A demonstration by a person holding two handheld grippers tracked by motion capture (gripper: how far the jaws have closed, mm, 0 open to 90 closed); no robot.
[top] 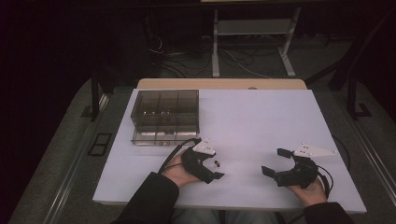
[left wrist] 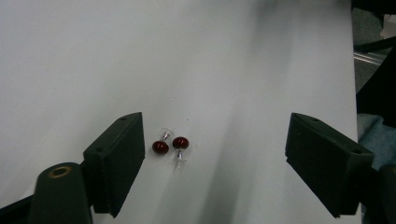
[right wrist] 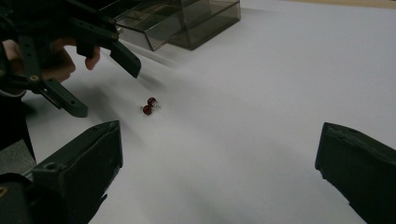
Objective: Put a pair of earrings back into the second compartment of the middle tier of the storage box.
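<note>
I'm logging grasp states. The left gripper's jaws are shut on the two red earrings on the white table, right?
Not quite. The left gripper has its jaws wide open; the two red earrings lie loose on the white table between them, nearer one jaw and touching neither. The left gripper view shows this.

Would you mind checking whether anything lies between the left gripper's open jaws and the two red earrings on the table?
Nothing visible does. The red earrings lie on bare white table between the jaws of the open left gripper, nearer its left jaw, untouched by either.
</note>
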